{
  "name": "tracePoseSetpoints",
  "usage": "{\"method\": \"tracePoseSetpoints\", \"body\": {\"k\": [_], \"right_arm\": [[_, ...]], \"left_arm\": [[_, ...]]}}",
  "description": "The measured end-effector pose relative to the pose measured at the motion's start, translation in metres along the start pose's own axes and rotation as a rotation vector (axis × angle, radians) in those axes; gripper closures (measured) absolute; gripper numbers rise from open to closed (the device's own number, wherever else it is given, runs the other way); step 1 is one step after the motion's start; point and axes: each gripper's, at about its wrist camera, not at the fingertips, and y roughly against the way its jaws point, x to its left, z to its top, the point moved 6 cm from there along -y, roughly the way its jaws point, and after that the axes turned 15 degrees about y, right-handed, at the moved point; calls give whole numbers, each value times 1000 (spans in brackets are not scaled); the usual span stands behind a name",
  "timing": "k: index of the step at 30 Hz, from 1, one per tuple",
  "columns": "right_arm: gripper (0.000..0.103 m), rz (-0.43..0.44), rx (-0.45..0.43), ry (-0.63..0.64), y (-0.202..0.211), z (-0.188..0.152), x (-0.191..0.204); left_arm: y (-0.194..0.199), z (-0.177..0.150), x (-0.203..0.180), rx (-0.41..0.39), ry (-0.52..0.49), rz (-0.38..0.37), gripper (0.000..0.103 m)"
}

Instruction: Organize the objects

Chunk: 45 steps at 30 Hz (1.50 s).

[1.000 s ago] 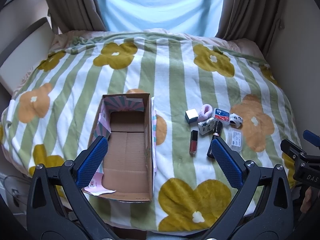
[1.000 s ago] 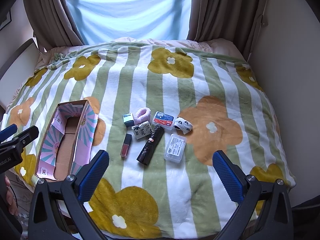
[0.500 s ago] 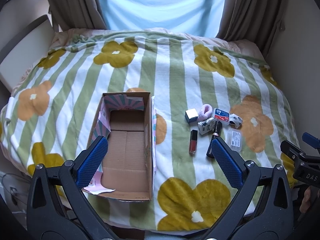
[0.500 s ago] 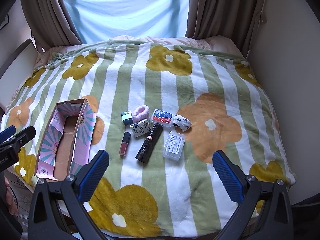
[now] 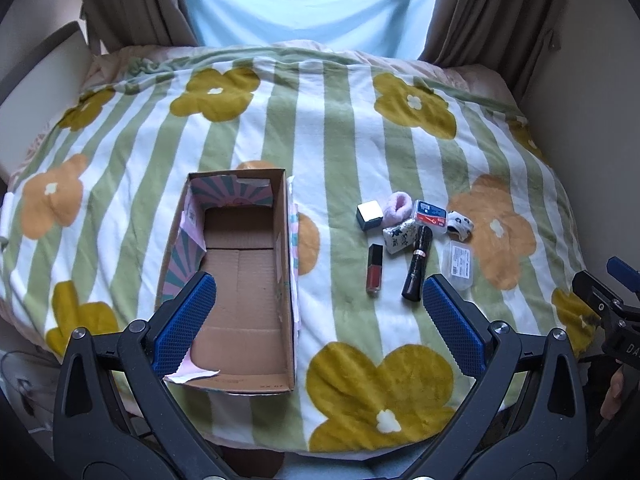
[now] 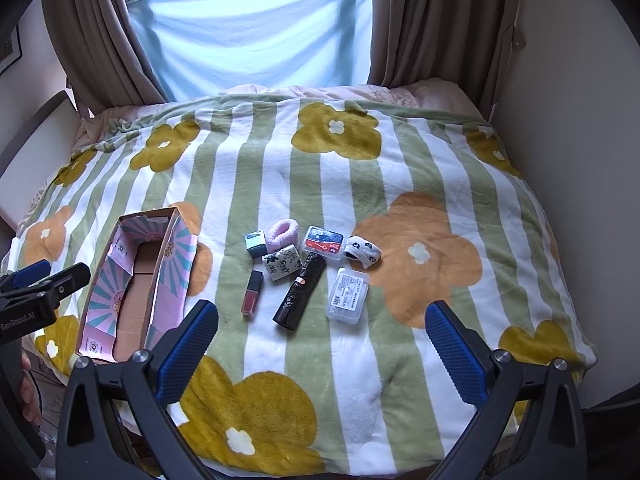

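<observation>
An empty open cardboard box (image 5: 240, 280) (image 6: 136, 292) lies on the flowered blanket, left of a cluster of small items. The cluster holds a red lipstick (image 5: 375, 269) (image 6: 251, 293), a black tube (image 5: 417, 263) (image 6: 300, 290), a clear plastic case (image 5: 460, 265) (image 6: 347, 295), a pink scrunchie (image 6: 283, 234), a small silver box (image 5: 369, 215), a patterned pouch (image 6: 282, 267), a red-blue case (image 6: 324, 243) and a white rolled sock (image 6: 363, 251). My left gripper (image 5: 320, 320) is open above the blanket's near edge. My right gripper (image 6: 320, 338) is open, nearer than the cluster.
The blanket (image 6: 400, 184) covers a bed that fills both views. Curtains (image 6: 436, 20) and a window stand behind it. A wall runs along the right side. A white headboard or chair (image 5: 36, 80) stands at the left.
Both grippers have drawn back and risen slightly, so the box and items sit a little farther away. Nothing was taken hold of.
</observation>
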Motion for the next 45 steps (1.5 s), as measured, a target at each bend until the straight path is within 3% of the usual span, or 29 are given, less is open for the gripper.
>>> {"method": "tracePoseSetpoints", "body": {"k": [11, 16, 23, 32, 36, 40, 45], "right_arm": [[1, 8, -6, 85, -13, -17, -32], [0, 76, -9, 226, -45, -19, -50], [1, 227, 25, 455, -124, -31, -65], [1, 412, 38, 673, -235, -52, -51], [1, 456, 25, 766, -271, -60, -42], [1, 520, 20, 822, -291, -62, -34], [1, 602, 43, 858, -309, -65, -25]], "left_arm": [[-42, -23, -48, 109, -112, -36, 1], [-68, -33, -78, 142, -151, -40, 1], [-135, -48, -127, 204, -148, -55, 1], [-262, -65, -157, 298, -87, -27, 17], [-305, -75, -160, 335, -69, -21, 23], [-333, -82, -161, 368, -57, -25, 36], [-349, -88, -166, 374, -101, 5, 39]]}}
